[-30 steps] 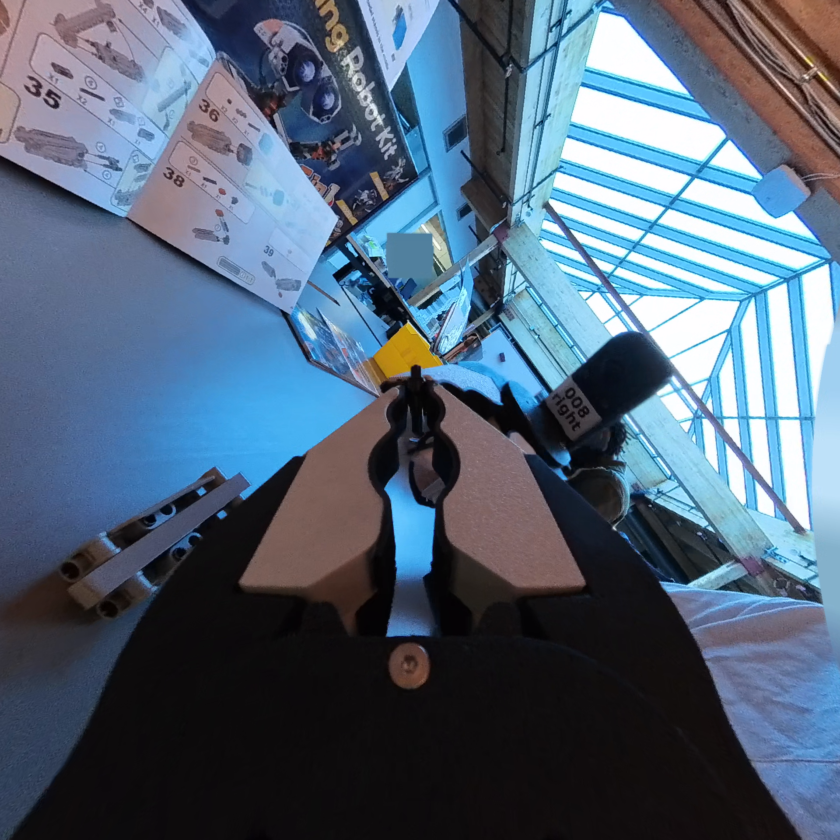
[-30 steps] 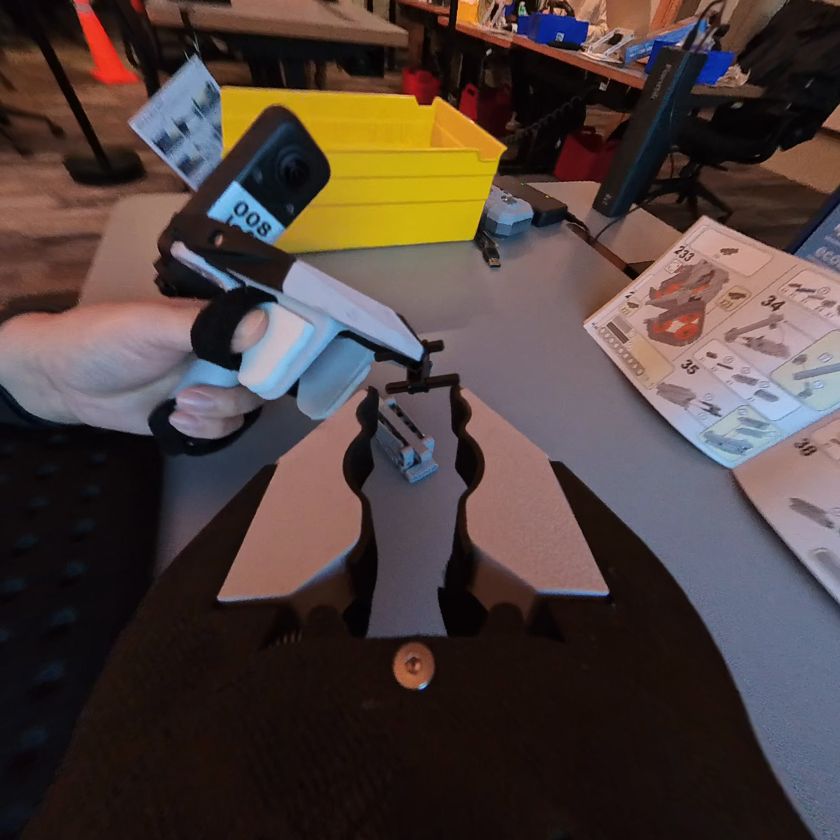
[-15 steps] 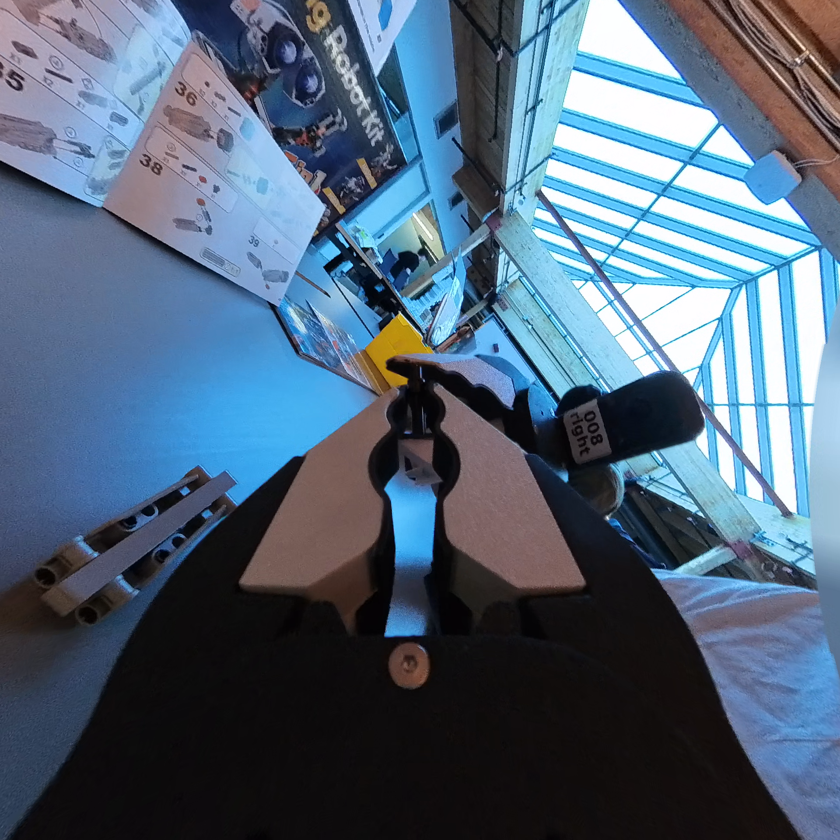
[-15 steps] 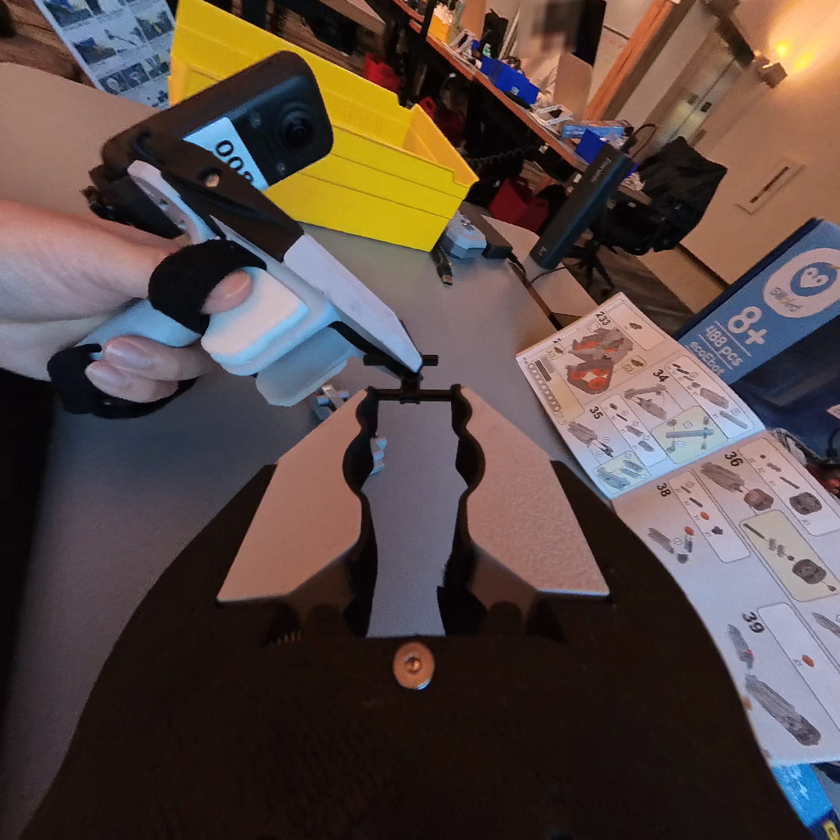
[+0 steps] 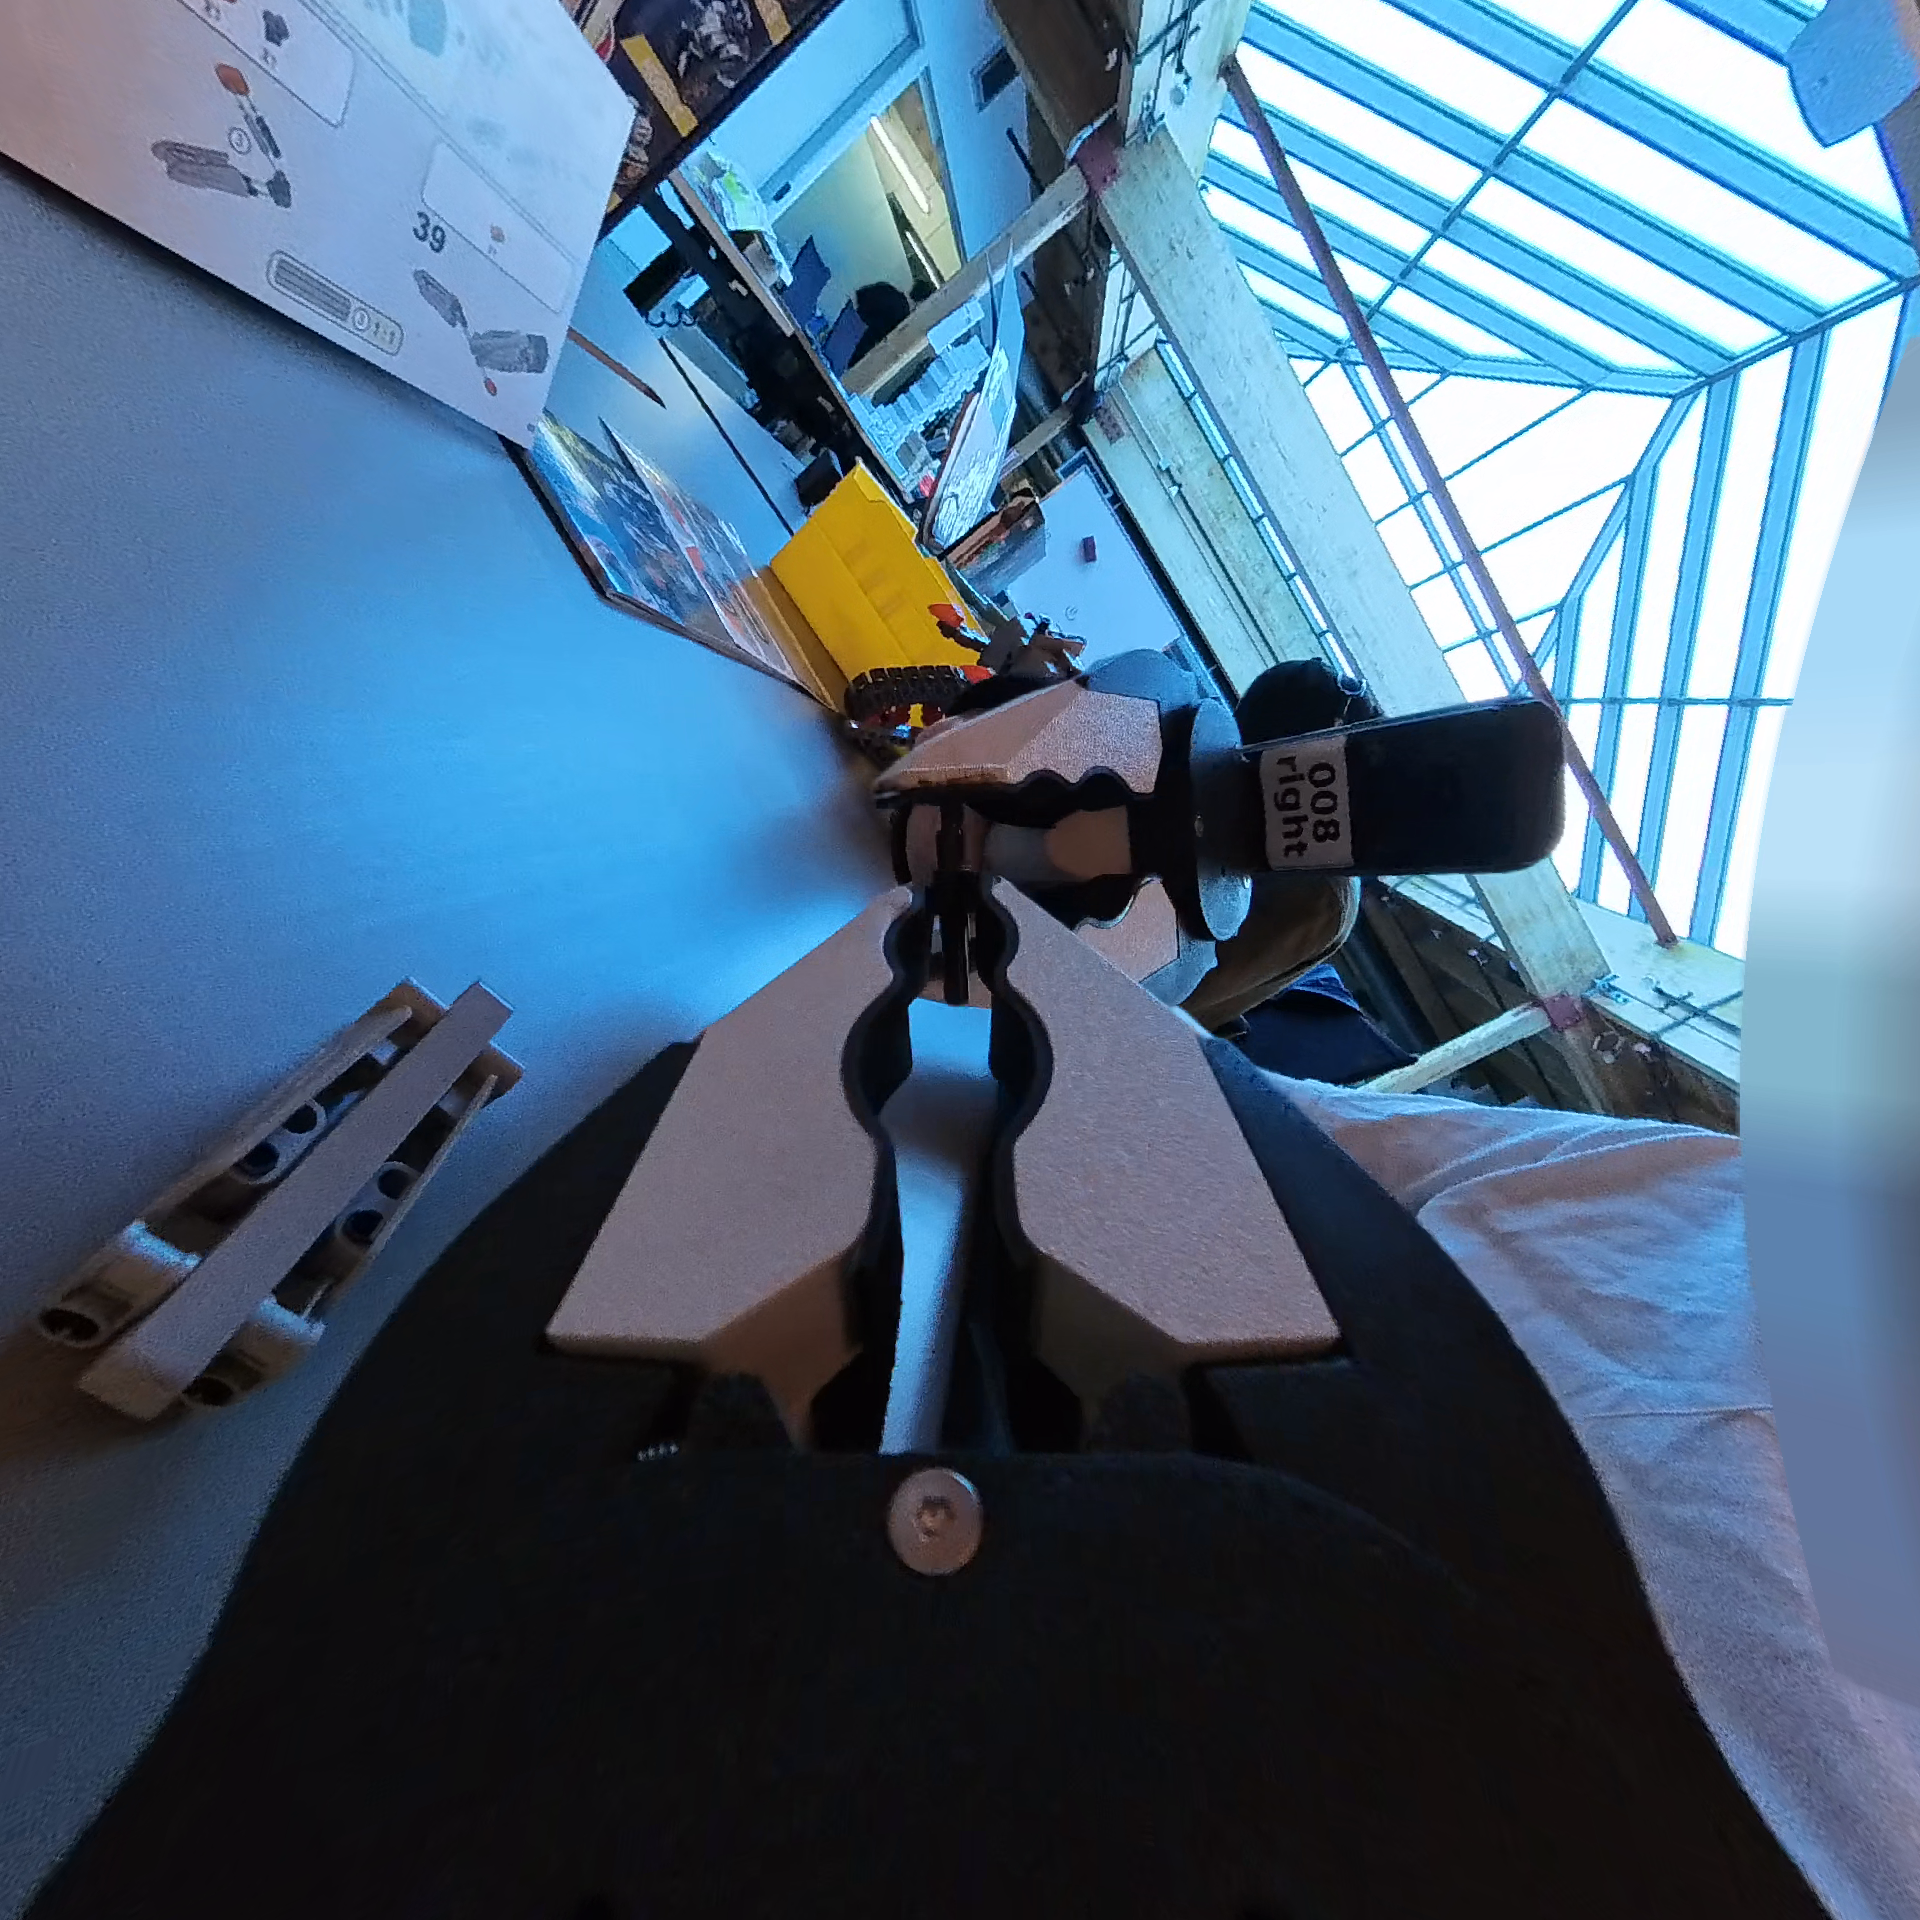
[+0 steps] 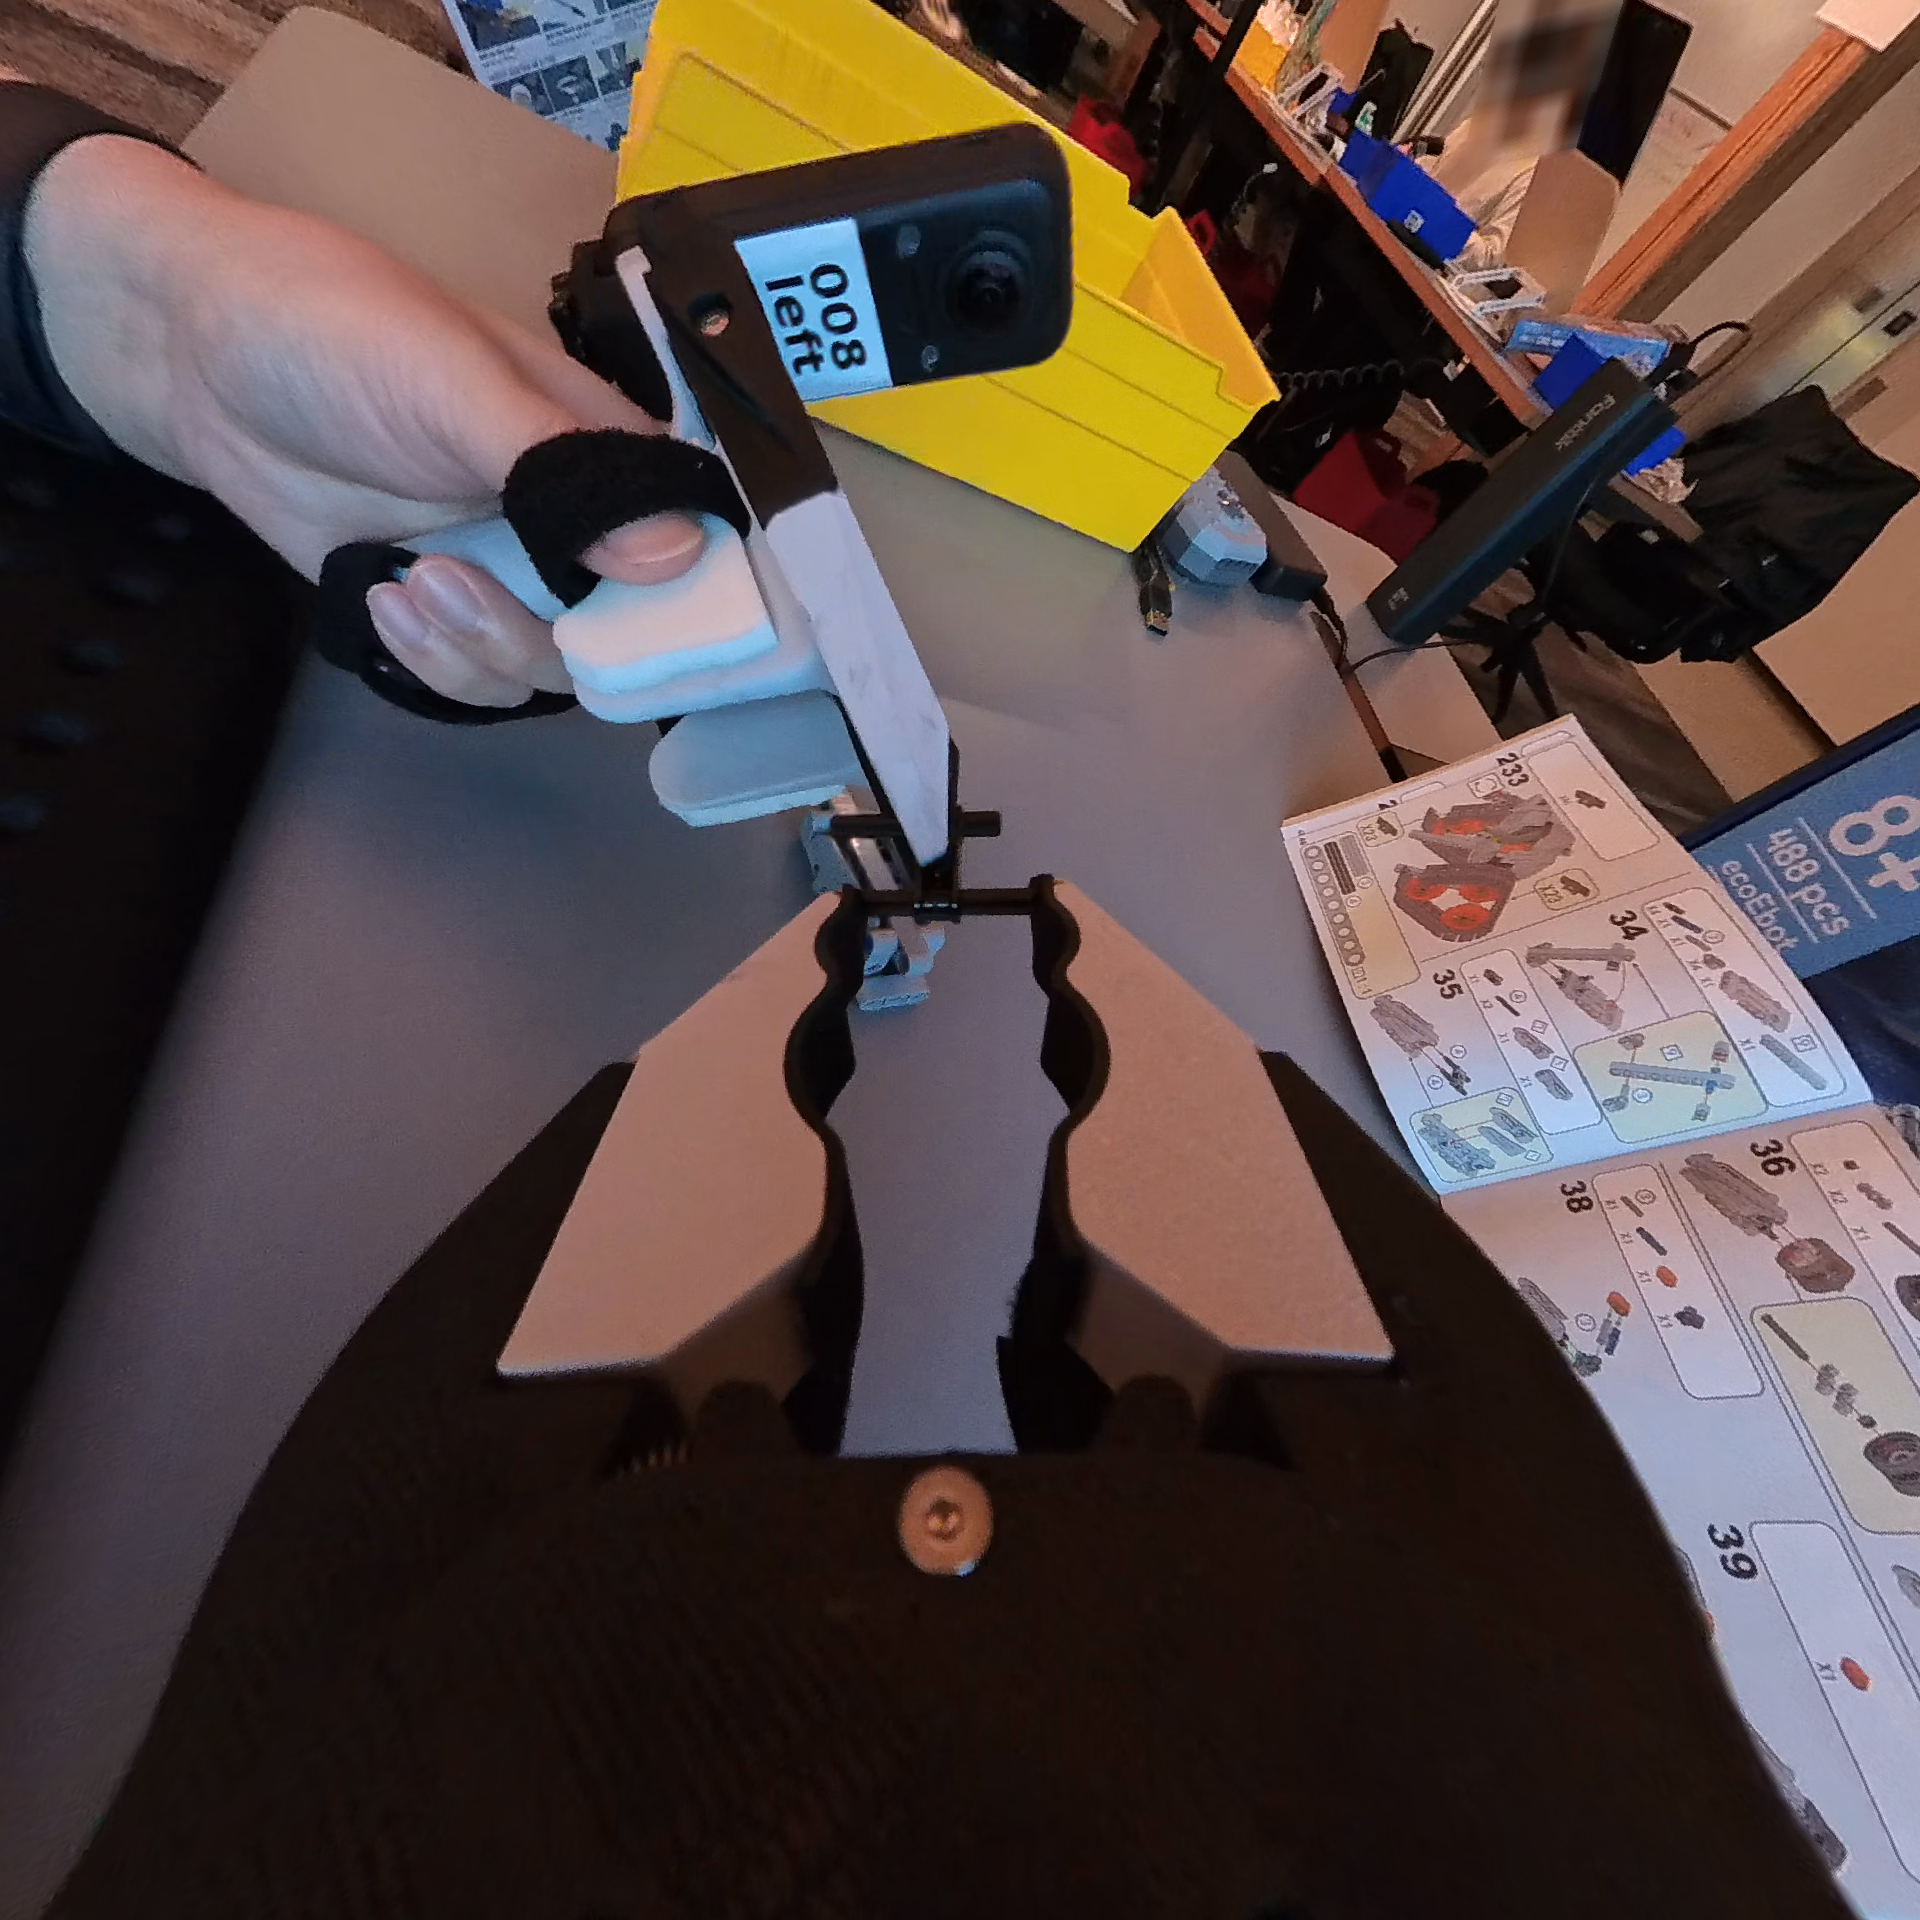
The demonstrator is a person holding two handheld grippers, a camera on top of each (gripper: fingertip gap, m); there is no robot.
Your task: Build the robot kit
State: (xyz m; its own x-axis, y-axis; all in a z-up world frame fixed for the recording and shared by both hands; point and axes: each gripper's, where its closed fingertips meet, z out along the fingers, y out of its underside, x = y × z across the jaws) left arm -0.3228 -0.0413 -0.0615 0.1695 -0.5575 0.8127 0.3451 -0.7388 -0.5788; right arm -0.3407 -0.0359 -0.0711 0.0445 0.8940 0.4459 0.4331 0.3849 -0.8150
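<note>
My left tongs [image 5: 951, 914] clamp a thin, light, stiff black axle piece [image 6: 940, 894] above the desk [image 6: 520, 935], its crossbar spanning my parted right tongs [image 6: 940, 914]; I judge the ends the likeliest hold.

Short printed markings stand on a white label [image 5: 1307, 812] on the black camera of the right gripper [image 5: 940, 821] and on a matching white label [image 6: 816, 317] on the camera of the left gripper [image 6: 935, 868]. The white instruction sheet [image 6: 1621, 1039] on the grey table [image 6: 468, 987] carries black step numbers beside its assembly diagrams, also legible in the left wrist view [image 5: 312, 156]. White lettering and numerals stand on the blue box [image 6: 1829, 862], and small pale lettering runs along the upright black slab [image 6: 1527, 499].
</note>
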